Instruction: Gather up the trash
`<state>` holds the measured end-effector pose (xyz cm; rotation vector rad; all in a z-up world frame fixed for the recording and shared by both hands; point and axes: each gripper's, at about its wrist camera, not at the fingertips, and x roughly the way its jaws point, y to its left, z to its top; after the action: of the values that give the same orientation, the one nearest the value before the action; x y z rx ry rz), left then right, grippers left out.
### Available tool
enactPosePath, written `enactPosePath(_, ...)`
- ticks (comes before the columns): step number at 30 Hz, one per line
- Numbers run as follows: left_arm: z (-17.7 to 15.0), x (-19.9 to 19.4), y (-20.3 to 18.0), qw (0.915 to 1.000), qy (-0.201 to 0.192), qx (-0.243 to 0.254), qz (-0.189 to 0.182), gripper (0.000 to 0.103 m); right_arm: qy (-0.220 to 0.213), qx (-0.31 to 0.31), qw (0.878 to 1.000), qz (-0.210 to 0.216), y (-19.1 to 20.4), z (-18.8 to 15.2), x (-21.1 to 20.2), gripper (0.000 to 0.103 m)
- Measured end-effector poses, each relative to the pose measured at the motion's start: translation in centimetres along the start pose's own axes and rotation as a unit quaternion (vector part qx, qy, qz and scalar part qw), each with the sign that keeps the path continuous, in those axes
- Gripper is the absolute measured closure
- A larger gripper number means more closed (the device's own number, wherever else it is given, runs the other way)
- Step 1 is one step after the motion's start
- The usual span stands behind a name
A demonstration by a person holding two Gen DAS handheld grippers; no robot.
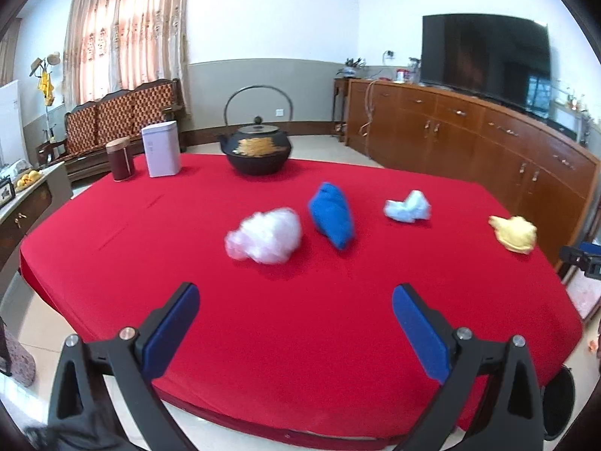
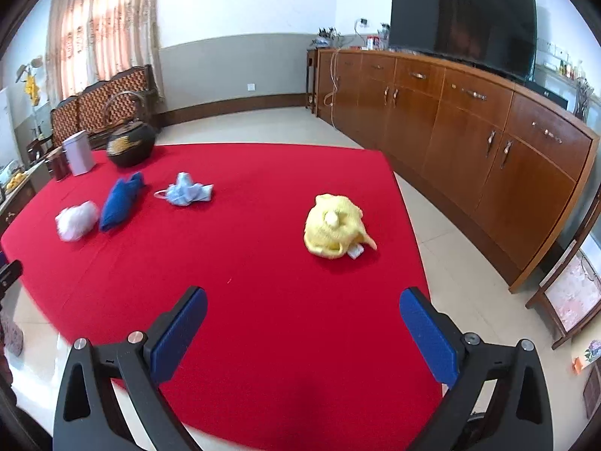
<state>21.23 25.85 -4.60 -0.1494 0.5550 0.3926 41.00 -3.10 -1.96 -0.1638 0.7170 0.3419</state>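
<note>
Several crumpled items lie on the red table [image 1: 150, 255]: a clear plastic bag [image 1: 265, 236], a dark blue cloth [image 1: 332, 215], a pale blue mask [image 1: 407, 206] and a yellow knitted piece [image 1: 514, 233]. My left gripper [image 1: 295, 297] is open and empty, above the near edge, short of the plastic bag. In the right wrist view my right gripper [image 2: 302, 300] is open and empty, near the table edge, short of the yellow knitted piece [image 2: 334, 225]. The mask [image 2: 184, 191], blue cloth [image 2: 120, 200] and plastic bag [image 2: 75, 221] lie further left.
At the table's far side stand a black iron teapot [image 1: 258, 147], a white tin [image 1: 161, 149] and a brown canister [image 1: 120, 158]. A long wooden cabinet [image 2: 469, 131] with a TV [image 2: 462, 18] runs along the right. A wooden bench [image 1: 120, 120] stands behind.
</note>
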Motion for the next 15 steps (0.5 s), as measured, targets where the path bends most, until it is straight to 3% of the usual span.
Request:
enactPosePath(3,1.0,2.8,0.8,0.9994,0.023,0.007,0.023,0.001,0.025,0.006,1.000,-0.008,-0.6,1.4,3.2,0.000)
enactPosePath(15,3.2,11.4,1.8,0.9945,0.101,0.011,0.027,0.009,0.078,-0.002,0.997,-0.013,-1.3,3.7,11.0,0.000)
